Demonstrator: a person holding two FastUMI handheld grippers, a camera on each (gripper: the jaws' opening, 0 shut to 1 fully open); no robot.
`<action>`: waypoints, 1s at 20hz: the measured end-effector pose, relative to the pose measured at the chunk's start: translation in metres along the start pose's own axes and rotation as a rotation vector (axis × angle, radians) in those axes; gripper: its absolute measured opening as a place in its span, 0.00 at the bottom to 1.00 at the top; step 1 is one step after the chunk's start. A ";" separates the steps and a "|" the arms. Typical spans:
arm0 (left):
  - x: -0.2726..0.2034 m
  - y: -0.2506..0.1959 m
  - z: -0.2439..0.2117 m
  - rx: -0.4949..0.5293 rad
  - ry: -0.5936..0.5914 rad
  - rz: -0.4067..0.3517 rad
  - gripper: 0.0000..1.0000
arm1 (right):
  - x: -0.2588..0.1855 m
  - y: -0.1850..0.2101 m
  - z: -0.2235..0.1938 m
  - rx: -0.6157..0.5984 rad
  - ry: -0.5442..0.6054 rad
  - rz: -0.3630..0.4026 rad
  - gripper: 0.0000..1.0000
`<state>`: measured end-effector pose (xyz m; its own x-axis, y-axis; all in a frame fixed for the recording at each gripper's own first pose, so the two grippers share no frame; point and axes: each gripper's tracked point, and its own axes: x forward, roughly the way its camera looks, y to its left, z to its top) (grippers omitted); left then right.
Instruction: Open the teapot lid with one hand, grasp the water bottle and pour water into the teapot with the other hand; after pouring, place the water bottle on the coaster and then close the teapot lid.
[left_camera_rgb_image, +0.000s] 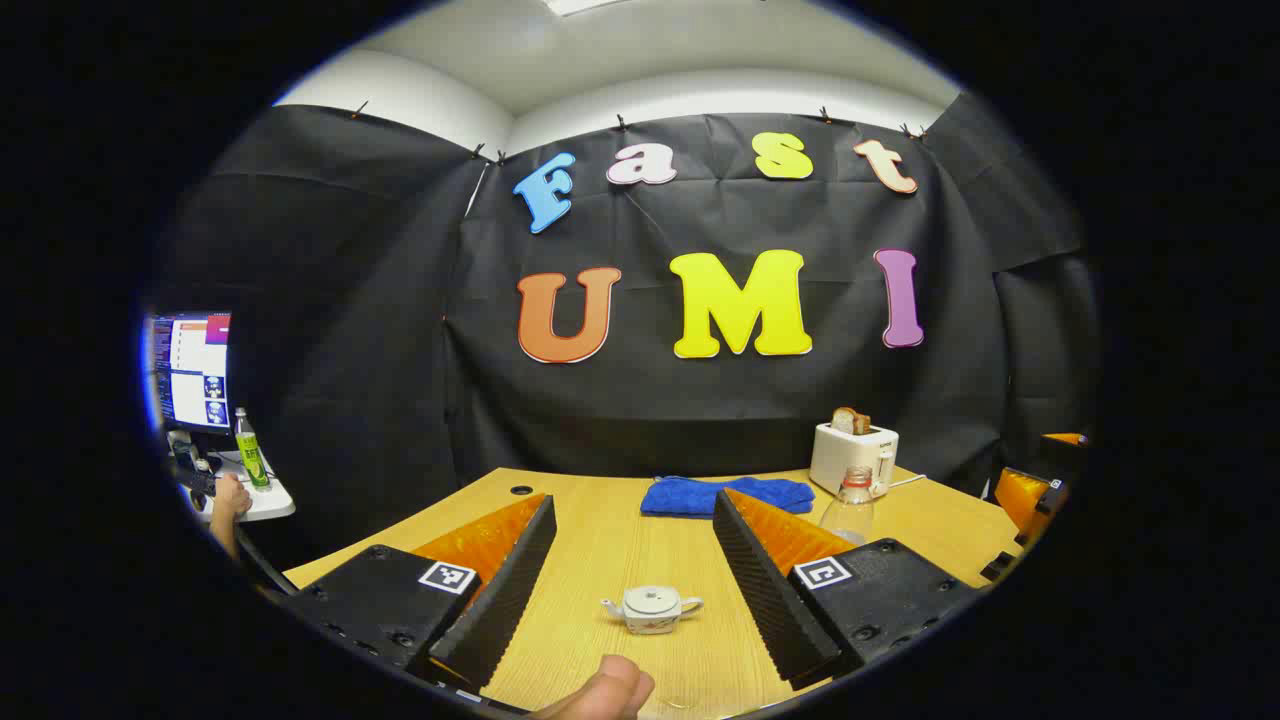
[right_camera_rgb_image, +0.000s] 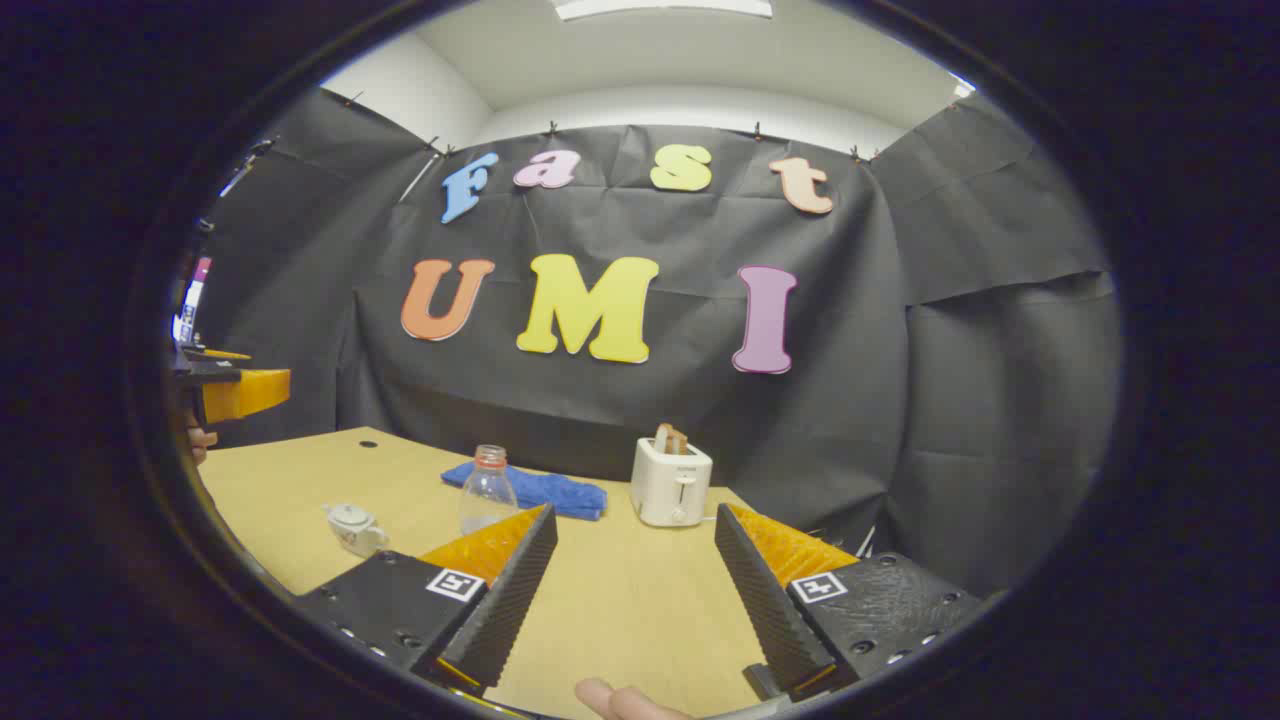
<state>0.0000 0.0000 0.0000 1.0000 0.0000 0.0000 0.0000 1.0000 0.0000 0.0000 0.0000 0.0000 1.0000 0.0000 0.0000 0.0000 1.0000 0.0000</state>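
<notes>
- My left gripper (left_camera_rgb_image: 635, 560) stands wide and empty above the pale wooden table (left_camera_rgb_image: 600, 540); the small white ceramic teapot (left_camera_rgb_image: 652, 609), lid on, sits between its fingers, towards 6 o'clock in the left gripper view.
- My right gripper (right_camera_rgb_image: 635, 570) is equally wide, holding nothing over bare tabletop.
- The clear plastic water bottle (right_camera_rgb_image: 487, 492), uncapped, stands at 10 o'clock of the right gripper; the teapot lies further left.
- Beyond: a folded blue cloth (left_camera_rgb_image: 726, 495) and a white toaster (right_camera_rgb_image: 671, 482) with bread.
- I cannot make out the coaster; perhaps it lies off-frame.
- I would lower the left gripper straight onto the lid knob, narrowing gently, keeping the pot from sliding.
</notes>
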 end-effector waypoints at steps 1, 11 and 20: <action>0.001 0.004 -0.004 0.007 0.017 0.021 0.99 | 0.004 0.001 -0.005 -0.002 0.021 0.004 0.95; 0.001 -0.022 -0.020 0.054 0.036 -0.027 0.99 | 0.005 -0.017 -0.004 0.000 0.005 0.009 0.97; 0.060 -0.026 -0.059 -0.010 0.013 -0.078 0.99 | 0.018 -0.011 -0.024 -0.033 0.046 -0.001 0.97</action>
<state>0.0603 -0.0265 -0.0589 0.9969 -0.0782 -0.0126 0.0780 0.9969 -0.0102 0.0179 -0.0107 -0.0236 0.9989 -0.0015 -0.0464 0.0000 0.9995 -0.0330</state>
